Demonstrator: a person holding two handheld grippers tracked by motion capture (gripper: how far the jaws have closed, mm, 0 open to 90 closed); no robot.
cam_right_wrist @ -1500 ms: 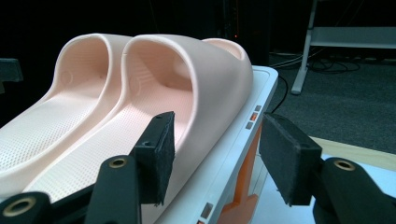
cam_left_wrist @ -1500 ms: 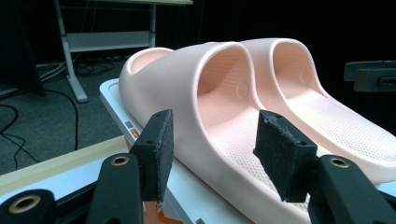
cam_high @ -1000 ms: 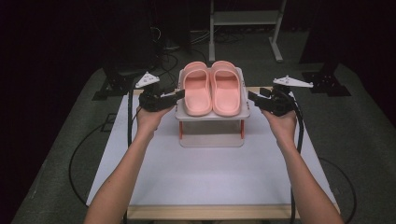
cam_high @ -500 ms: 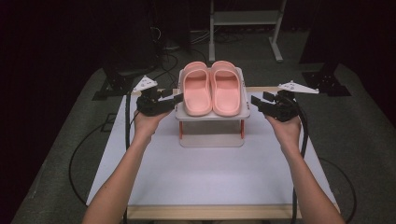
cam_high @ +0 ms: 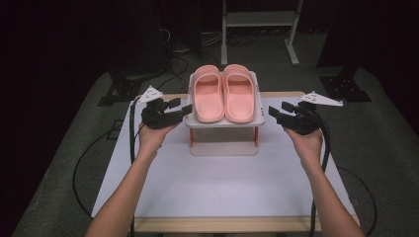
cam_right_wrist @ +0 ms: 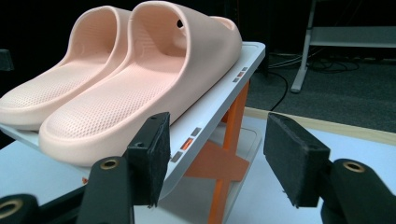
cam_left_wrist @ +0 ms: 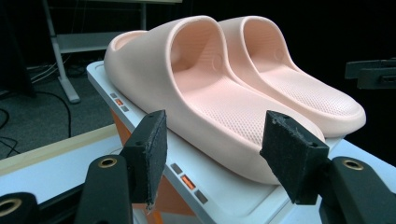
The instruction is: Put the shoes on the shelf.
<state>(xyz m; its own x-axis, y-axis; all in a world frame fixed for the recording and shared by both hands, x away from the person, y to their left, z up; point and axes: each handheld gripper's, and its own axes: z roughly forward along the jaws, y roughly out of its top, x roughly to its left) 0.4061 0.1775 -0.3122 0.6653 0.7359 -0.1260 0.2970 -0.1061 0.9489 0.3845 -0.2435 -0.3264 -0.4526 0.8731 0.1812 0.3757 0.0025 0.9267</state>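
While both sets of jaws are opening with nothing between them, the left gripper point(cam_high: 182, 109) is hanging just off the left edge of the white rack point(cam_high: 225, 121) and the right gripper point(cam_high: 274, 112) is sitting a little clear of its right edge. Each one is standing moderately wide, pads empty, pointing inward at the rack from opposite sides. In the left gripper view the pads are framing the near slipper's heel, and in the right gripper view they are framing the rack's slanted top shelf and an orange leg point(cam_right_wrist: 229, 140) beneath it. That mirrored stance is reading like hands that are letting the rack stand on its own. On the shelf the two pink slippers point(cam_high: 224, 93) are lying side by side, toes pointing away from the person, soles flat so they aren't sliding. The rack itself is standing near the table's point(cam_high: 217, 182) far edge, about midway across, on the white mat.
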